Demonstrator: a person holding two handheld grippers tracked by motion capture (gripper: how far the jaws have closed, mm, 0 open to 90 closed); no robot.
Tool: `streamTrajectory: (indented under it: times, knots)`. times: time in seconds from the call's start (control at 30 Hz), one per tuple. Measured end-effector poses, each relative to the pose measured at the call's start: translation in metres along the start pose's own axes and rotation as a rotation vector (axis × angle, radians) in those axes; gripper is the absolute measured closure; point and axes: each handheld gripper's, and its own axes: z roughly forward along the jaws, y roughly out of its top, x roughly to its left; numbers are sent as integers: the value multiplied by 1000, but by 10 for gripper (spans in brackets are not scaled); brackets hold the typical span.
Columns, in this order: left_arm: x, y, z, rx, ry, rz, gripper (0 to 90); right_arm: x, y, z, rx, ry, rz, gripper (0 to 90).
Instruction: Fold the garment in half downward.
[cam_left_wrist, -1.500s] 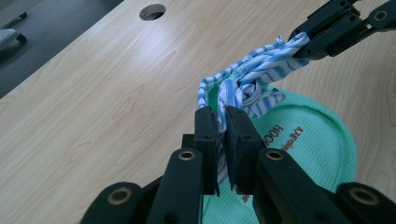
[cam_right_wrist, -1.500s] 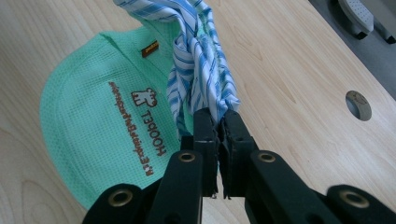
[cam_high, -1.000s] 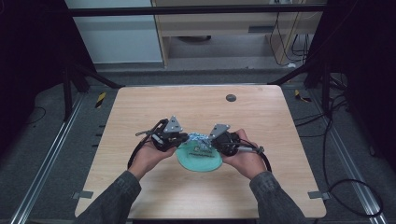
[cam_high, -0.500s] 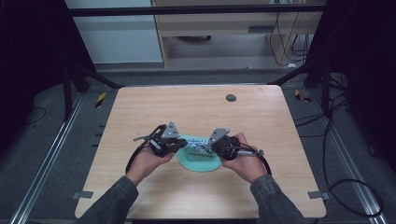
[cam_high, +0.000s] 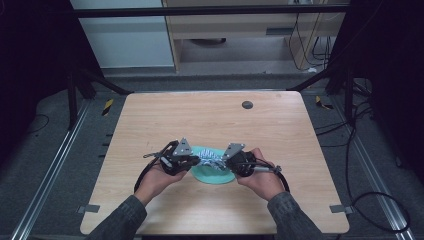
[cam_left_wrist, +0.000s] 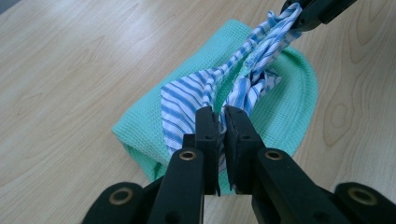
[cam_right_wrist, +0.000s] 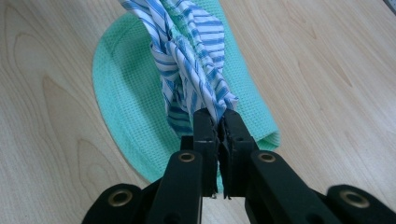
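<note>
A person is sitting at a pale wooden surface (cam_high: 210, 120), holding a black two-fingered gripper in each hand, the forearms in grey sleeves (cam_high: 117, 222) reaching in from the near edge. The left gripper (cam_left_wrist: 220, 122) is pinching one end of a blue and white striped cloth (cam_left_wrist: 219, 88), its two fingers (cam_left_wrist: 205, 135) pressed nearly together with the fabric bunching between their tips. The right gripper (cam_right_wrist: 219, 122) is pinching the other end of the same striped cloth (cam_right_wrist: 191, 51), its fingers (cam_right_wrist: 204, 135) likewise closed tight on a gathered edge. The cloth is hanging twisted and crumpled between the two sets of fingers, stretching from one to the other, with a flat striped flap spreading just ahead of the left fingers. Directly below the fingers, a mint green waffle-textured cloth (cam_left_wrist: 289, 107) is lying flat on the surface, folded with one rounded edge and one straight edge; the striped cloth is dangling over its middle, and whether it is touching the green cloth cannot be told. From the high view, the two grippers (cam_high: 192, 161) (cam_high: 225, 162) are facing each other close together over the green cloth (cam_high: 212, 172), near the person's edge of the surface. Well beyond the fingers, a small dark round disc (cam_high: 247, 104) is sitting near the far edge.
</note>
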Motion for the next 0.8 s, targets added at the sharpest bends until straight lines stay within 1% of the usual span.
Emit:
streamTrajectory:
  times: [0.17, 0.27, 0.33, 0.43, 0.6, 0.67, 0.73, 0.8]
  knots:
    - [-2, -5, 2, 9, -3, -7, 844, 4, -2, 2, 1, 9, 1, 859]
    - [-3, -6, 1, -4, -7, -19, 844, 5, -3, 2, 0, 10, 1, 859]
    - [-5, -7, 1, -1, -7, -11, 843, 5, -4, 2, 5, 12, -4, 858]
    - [-7, -9, 2, -7, -1, -21, 844, 5, -4, 3, 6, 10, -3, 857]
    - [-10, -12, 3, -12, -4, -34, 843, 7, -5, 3, 9, 12, -11, 854]
    - [-11, -13, 3, -5, -8, -29, 842, 8, -6, 3, 11, 14, -8, 853]
    - [-13, -15, 5, -1, -11, -33, 839, 9, -8, 4, 14, 18, -10, 853]
    - [-14, -17, 6, 1, -15, -46, 833, 10, -10, 5, 12, 23, -8, 853]
